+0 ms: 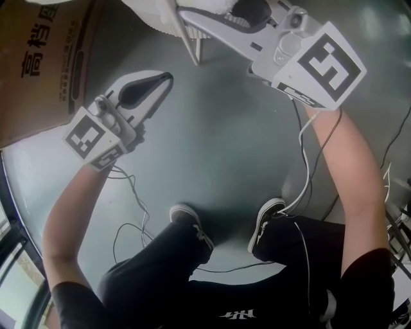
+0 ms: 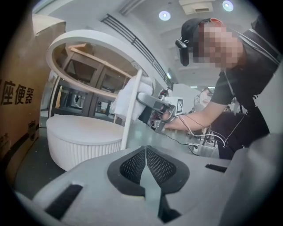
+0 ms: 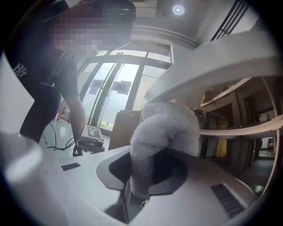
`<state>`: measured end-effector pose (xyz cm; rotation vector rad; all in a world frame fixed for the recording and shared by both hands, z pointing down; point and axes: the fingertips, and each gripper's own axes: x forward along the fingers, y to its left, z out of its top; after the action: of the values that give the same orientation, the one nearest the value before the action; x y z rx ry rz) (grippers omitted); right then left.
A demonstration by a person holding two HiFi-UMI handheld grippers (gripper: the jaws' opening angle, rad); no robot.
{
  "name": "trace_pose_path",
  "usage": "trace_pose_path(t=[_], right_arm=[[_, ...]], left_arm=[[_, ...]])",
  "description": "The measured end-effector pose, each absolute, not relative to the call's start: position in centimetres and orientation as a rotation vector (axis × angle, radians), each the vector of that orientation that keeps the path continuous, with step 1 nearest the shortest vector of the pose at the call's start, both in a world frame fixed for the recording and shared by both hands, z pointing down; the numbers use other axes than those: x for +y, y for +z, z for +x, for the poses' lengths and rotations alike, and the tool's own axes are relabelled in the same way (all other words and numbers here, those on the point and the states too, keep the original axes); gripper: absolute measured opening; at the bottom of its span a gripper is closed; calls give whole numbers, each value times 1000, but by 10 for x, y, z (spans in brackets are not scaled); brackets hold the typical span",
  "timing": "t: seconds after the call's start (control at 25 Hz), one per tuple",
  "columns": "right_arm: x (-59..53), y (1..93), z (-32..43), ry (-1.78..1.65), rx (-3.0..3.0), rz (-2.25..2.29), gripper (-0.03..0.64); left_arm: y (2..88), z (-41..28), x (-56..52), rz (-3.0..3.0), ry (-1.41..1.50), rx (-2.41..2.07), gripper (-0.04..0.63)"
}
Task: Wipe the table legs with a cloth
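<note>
My right gripper (image 1: 187, 15) is at the top of the head view, shut on a fluffy white cloth (image 1: 153, 14). The cloth (image 3: 162, 132) bulges out between its jaws in the right gripper view. The cloth (image 2: 127, 98) sits against a thin white table leg (image 2: 131, 110), about halfway up it, below the round white table top (image 2: 97, 42). That leg (image 1: 190, 45) runs down beside the right gripper. My left gripper (image 1: 167, 78) hangs over the floor left of the leg, pads (image 2: 152, 165) together and holding nothing.
A large cardboard box (image 1: 45, 64) stands at the left. The table has a round ribbed white base (image 2: 82, 139). Cables (image 1: 131, 199) trail over the grey floor by the person's shoes (image 1: 266, 222). Shelving (image 3: 247, 132) stands behind the table.
</note>
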<state>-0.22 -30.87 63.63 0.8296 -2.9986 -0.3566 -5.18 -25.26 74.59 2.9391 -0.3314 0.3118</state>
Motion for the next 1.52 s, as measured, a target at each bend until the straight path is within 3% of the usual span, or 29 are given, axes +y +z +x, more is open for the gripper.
trace_pose_path(t=[0.76, 1.36, 1.52], right_arm=[[-315, 851, -13, 153, -2747, 818, 74], [-319, 925, -10, 397, -2525, 840, 75], [-290, 886, 8, 397, -2372, 796, 75]], left_arm=[[767, -60, -254, 2869, 336, -304, 11], [762, -50, -256, 2855, 325, -312, 11], [737, -55, -249, 2851, 337, -306, 11]])
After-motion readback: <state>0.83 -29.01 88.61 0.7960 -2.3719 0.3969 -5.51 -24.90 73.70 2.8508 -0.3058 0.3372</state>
